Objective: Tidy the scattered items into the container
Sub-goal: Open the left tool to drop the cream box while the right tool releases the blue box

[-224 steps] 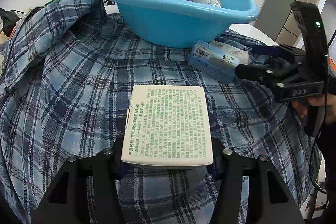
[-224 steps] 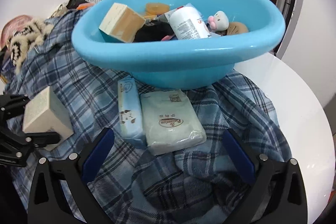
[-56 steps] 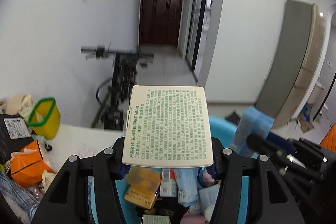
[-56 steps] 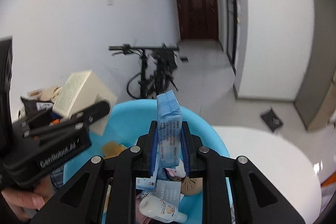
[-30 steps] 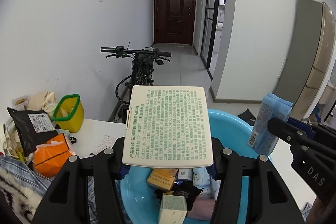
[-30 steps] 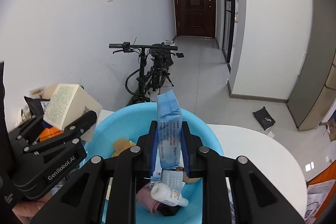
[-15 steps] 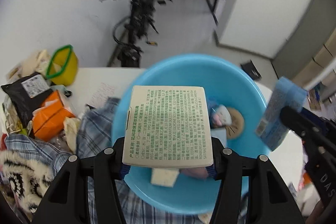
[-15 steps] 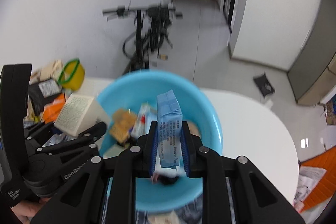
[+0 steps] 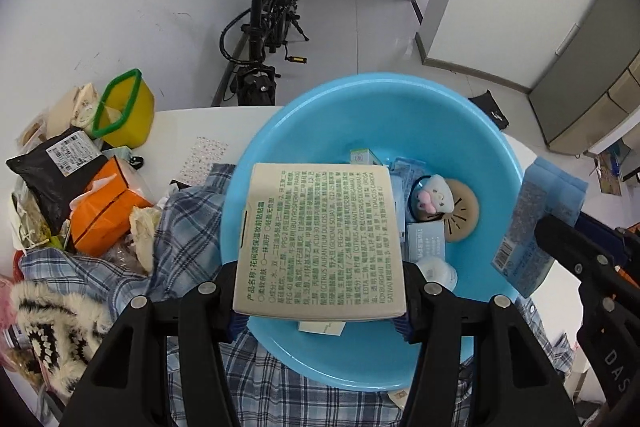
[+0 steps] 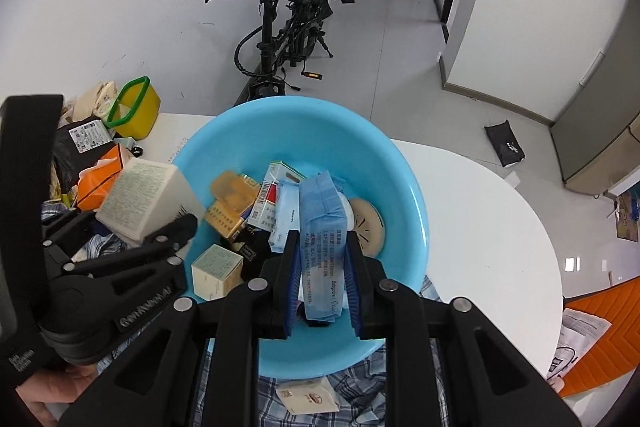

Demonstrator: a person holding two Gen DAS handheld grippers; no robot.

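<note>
Left wrist view: the left tongs (image 9: 320, 301) pinch a flat cream printed box (image 9: 320, 241), its long axis pointing away, over the round blue plastic basin (image 9: 472, 131) on a checked cloth (image 9: 192, 227).

Right wrist view: the right tongs (image 10: 323, 283) clamp a blue tissue pack (image 10: 322, 239) lengthwise above the basin on the white bench (image 10: 480, 219); a bicycle (image 10: 280, 27) stands beyond.

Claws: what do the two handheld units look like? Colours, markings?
Both are matte black plastic with silver screw heads along the arms and blue pads inside the fingers. The left claw has grey raised lettering on its body; the right claw shows "DAS" on its handle in the left wrist view.
</note>
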